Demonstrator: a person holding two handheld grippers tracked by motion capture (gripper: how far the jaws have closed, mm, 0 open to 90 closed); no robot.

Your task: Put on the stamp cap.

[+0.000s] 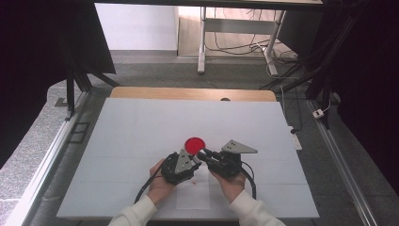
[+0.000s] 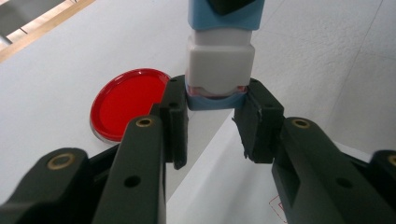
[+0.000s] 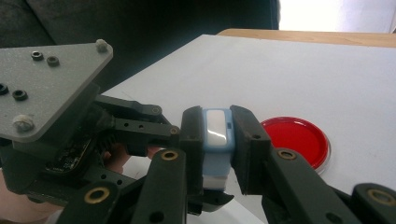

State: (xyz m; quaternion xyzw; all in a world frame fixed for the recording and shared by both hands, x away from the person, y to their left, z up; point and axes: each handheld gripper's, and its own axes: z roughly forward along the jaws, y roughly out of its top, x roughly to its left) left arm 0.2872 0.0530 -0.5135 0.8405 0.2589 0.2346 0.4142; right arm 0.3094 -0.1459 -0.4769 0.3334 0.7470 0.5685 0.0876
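Since both ends of the little blue-and-white block (image 2: 219,60) are already clamped, the job now looks like pulling it apart or opening it, so it's all about a straight, even pull. The left hand-held gripper (image 2: 211,123) is clenched on the blue end nearest its camera, pads pressing on either side, and the right hand-held gripper (image 3: 218,140) is clenched on the other blue end with the shiny white face up. In the high view the two meet nose to nose, holding the block up off the white table (image 1: 141,127), just this side of the red dish (image 1: 194,144).

My take: keep both wrists lined up along the block's long axis and pull directly apart, no twisting, or the pads will slide off those small blue ends. Don't squeeze harder mid-pull. I'd also stay right over the dish side, in case something drops out when it separates.
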